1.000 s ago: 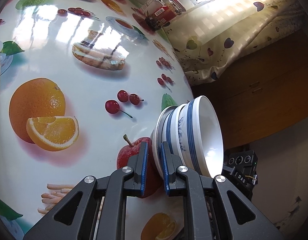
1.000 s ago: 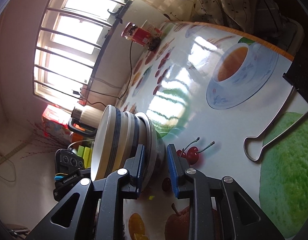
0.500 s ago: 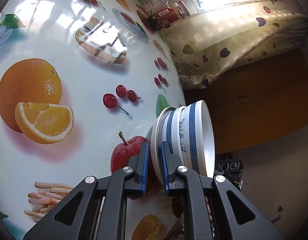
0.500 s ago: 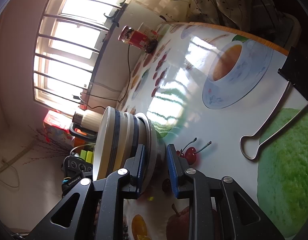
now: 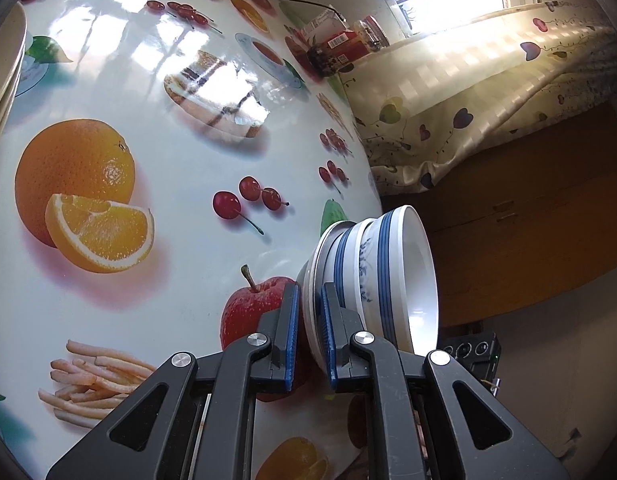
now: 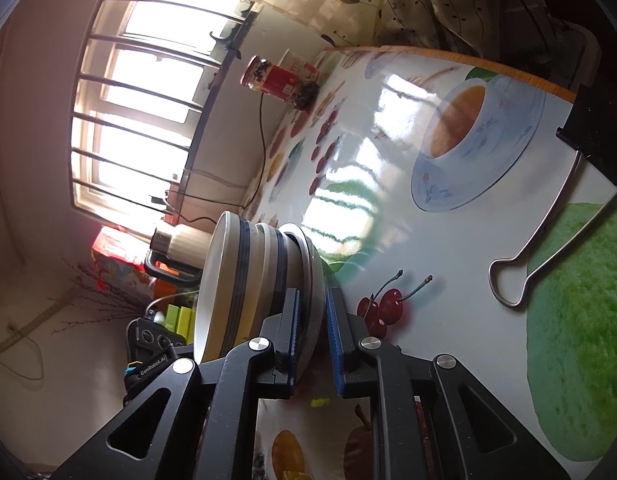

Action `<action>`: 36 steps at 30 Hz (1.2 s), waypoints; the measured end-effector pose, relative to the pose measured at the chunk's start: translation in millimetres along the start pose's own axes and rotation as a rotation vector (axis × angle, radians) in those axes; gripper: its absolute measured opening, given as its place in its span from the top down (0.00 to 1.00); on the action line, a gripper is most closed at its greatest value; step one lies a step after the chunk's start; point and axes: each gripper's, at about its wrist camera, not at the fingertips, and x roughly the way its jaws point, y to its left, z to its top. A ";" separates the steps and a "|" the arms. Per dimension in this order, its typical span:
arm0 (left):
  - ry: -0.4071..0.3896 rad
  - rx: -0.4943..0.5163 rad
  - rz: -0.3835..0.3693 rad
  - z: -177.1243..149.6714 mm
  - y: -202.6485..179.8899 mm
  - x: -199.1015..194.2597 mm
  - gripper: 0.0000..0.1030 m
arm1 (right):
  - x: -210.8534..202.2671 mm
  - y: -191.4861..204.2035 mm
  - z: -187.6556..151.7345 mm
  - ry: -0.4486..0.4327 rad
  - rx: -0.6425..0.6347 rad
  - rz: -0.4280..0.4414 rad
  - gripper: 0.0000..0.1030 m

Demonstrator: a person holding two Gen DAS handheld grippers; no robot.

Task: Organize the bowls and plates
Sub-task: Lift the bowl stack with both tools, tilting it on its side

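Both grippers clamp the rim of the bottom plate under the nested bowl stack (image 5: 372,276): left gripper (image 5: 308,336) holding, right gripper (image 6: 312,340) having just closed. Stacking looks done; placing remains.

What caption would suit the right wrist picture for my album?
Right claw pinching the rim of a plate under stacked bowls on a fruit-print table.

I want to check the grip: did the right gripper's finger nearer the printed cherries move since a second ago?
Yes. The right gripper has just been closing: that finger went left, away from the printed cherries, onto the plate rim.
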 end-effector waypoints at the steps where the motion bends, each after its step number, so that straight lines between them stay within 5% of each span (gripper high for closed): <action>1: -0.001 0.009 0.008 -0.1 -1.7 0.0 0.89 | -0.1 0.2 -0.1 -0.001 -0.002 0.006 0.90; 12: -0.015 0.099 0.088 -2.7 -19.5 1.0 0.94 | -0.2 -11.6 -0.7 -0.021 0.070 0.059 0.90; 36: -0.016 0.135 0.121 -3.8 -21.3 3.0 0.94 | -1.6 -2.9 -0.1 -0.024 0.012 0.049 0.91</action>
